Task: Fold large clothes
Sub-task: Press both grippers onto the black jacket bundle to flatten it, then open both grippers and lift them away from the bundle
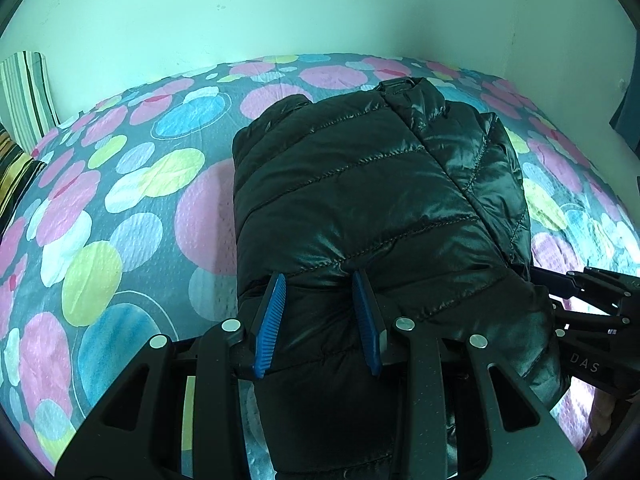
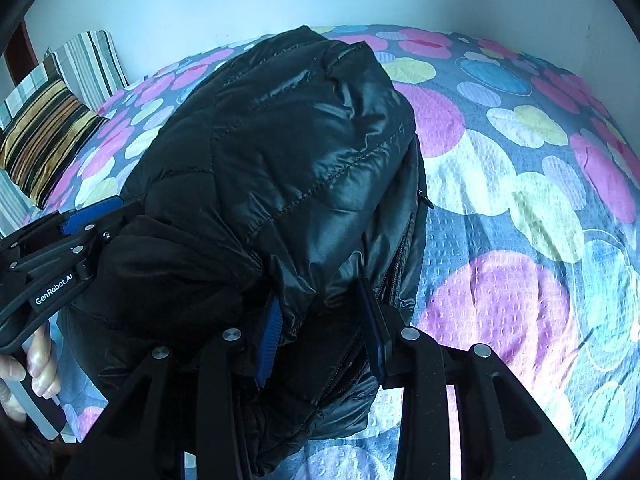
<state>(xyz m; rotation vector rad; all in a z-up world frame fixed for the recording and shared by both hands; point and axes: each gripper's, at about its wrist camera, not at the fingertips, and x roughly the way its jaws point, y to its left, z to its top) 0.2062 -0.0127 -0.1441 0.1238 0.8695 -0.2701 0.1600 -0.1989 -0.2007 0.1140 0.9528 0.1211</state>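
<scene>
A bed covered by a grey bedspread (image 1: 120, 208) printed with pink, blue, yellow and white circles spreads out ahead of the claw. Beyond it rises a plain pale wall (image 1: 280, 8). Striped cushions (image 2: 44, 140) lean far left.

Shiny black quilted jacket (image 1: 360, 200), folded on bedspread (image 1: 120, 200)

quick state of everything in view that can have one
black puffer jacket: folded into a bundle on the bed, near edge gripped
left gripper: jaws shut on the jacket's near edge
right gripper: jaws shut on the jacket's near edge
bedspread: spread flat
striped pillow: lying at the bed's edge
</scene>
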